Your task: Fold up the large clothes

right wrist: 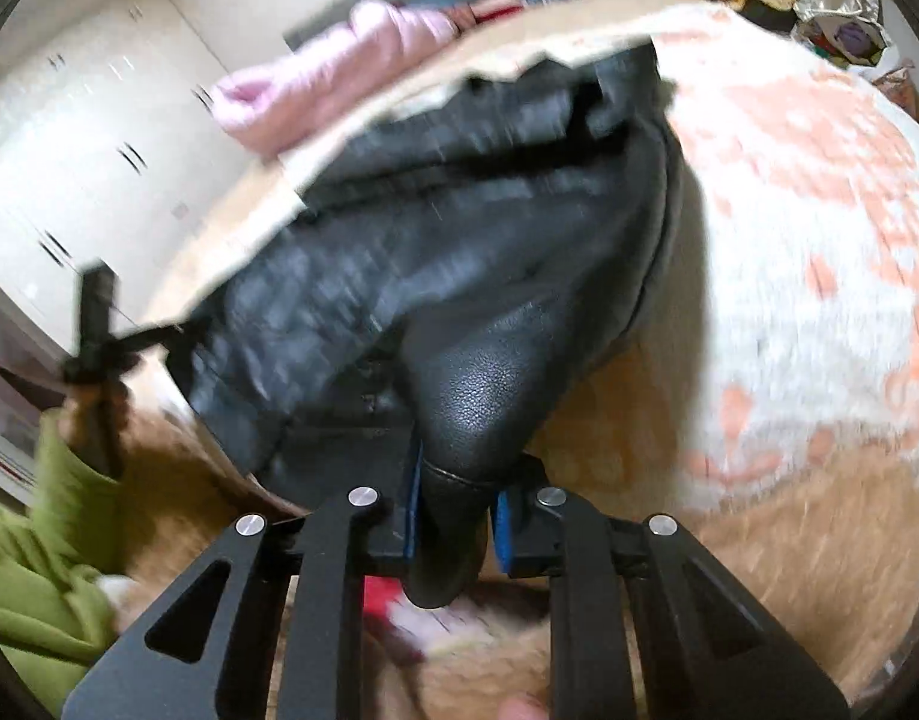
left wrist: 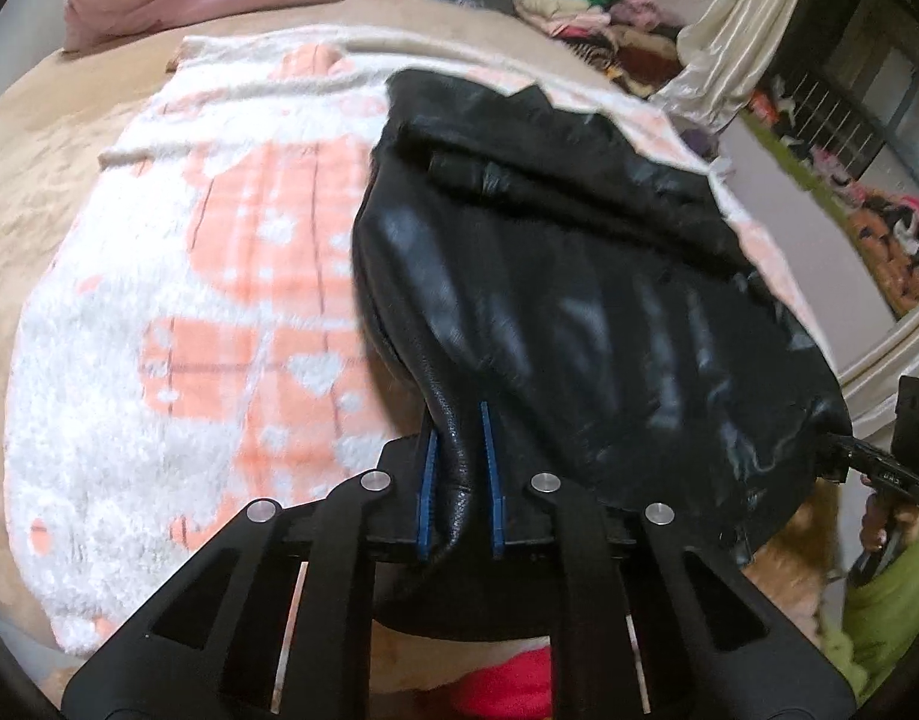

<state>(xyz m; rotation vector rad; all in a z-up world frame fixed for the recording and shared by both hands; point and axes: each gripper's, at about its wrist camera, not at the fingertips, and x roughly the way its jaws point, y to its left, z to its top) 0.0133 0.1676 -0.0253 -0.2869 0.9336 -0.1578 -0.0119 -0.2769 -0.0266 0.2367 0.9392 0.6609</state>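
The left gripper pinches the black leather jacket at its near left hem edge; the right gripper clamps a near corner fold. The jacket lies along one side of the pink-and-white fleece blanket, whose other half is bare, on the tan bedspread.

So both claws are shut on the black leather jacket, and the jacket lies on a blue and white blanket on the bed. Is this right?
Not quite: the blanket is orange-pink and white, not blue, as the left wrist view shows clearly. The rest holds: the left claw and the right claw are both shut on the black leather jacket, which lies on that blanket on the bed.
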